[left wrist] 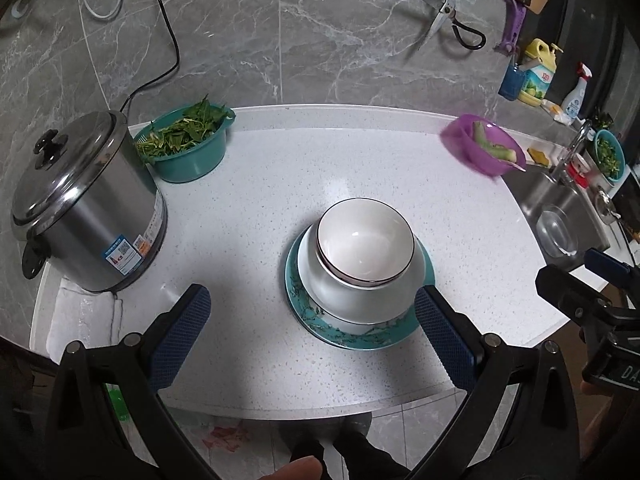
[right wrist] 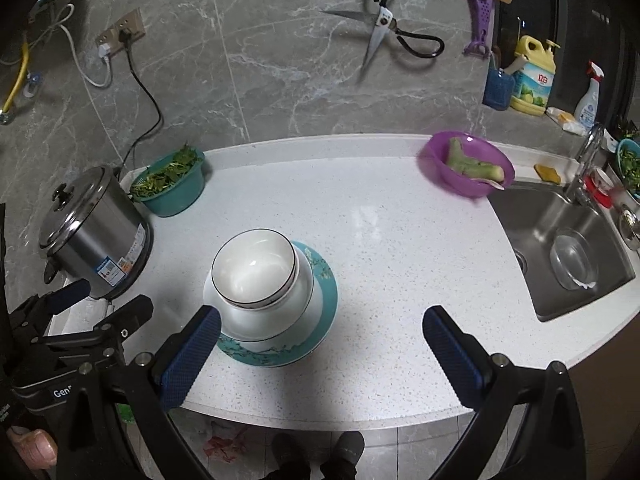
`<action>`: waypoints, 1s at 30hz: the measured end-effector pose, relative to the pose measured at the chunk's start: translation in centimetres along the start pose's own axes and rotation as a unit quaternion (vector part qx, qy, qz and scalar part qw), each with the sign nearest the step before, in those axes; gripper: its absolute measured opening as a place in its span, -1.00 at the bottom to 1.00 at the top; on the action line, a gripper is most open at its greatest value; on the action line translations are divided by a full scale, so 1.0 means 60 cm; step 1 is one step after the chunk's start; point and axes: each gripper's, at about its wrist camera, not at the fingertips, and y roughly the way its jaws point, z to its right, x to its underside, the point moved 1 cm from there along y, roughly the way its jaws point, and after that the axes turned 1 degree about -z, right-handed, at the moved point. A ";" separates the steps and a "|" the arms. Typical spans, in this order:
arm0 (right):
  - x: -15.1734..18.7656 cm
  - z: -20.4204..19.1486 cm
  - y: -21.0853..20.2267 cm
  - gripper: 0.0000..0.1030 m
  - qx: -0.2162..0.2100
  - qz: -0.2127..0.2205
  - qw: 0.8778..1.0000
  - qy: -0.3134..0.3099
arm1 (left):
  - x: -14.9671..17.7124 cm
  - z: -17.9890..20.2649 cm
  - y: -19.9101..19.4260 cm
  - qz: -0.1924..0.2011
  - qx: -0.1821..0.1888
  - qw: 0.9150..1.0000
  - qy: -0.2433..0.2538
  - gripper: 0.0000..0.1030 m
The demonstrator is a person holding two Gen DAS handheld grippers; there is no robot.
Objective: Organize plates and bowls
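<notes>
Closest to the cameras, both tongs are hanging over the front edge of the white speckled counter (left wrist: 248, 208) with nothing in them. The left gripper (left wrist: 312, 320) is sitting wide open, its right pad (left wrist: 444, 340) overlapping the stack's near right edge in the left wrist view; contact is hard to tell. The right gripper (right wrist: 322, 346) is also spread wide, its left pad (right wrist: 192, 356) sitting just at the near left side of the stack.

The stack itself is sitting near the middle-front of the counter: a teal patterned plate (right wrist: 280, 354) at the bottom, a big white bowl (right wrist: 268, 316) on it, and a smaller white bowl with a dark rim (right wrist: 254, 268) nesting on top.

Further back on the left, a steel rice cooker (left wrist: 86, 208) is standing next to a teal colander of greens (left wrist: 188, 144). Over on the right, a purple bowl (right wrist: 466, 166) with a green vegetable piece is sitting by the sink (right wrist: 568, 256), which is holding a clear glass bowl (right wrist: 572, 260). Scissors (right wrist: 384, 36) are hanging on the grey marble wall.
</notes>
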 end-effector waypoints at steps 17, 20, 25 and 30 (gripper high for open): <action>-0.007 -0.020 0.007 1.00 0.008 -0.009 1.000 -0.014 | -0.003 -0.005 -0.006 0.004 -0.003 1.000 -0.006 1.00; -0.008 -0.021 0.008 1.00 0.007 -0.010 1.000 -0.014 | -0.004 -0.005 -0.006 0.005 -0.004 1.000 -0.006 1.00; -0.007 -0.024 0.009 1.00 0.007 -0.011 1.000 -0.015 | -0.006 -0.004 -0.003 0.004 -0.006 1.000 -0.005 1.00; -0.006 -0.025 0.013 1.00 0.006 -0.012 1.000 -0.016 | -0.006 -0.004 -0.004 0.005 -0.008 1.000 -0.004 1.00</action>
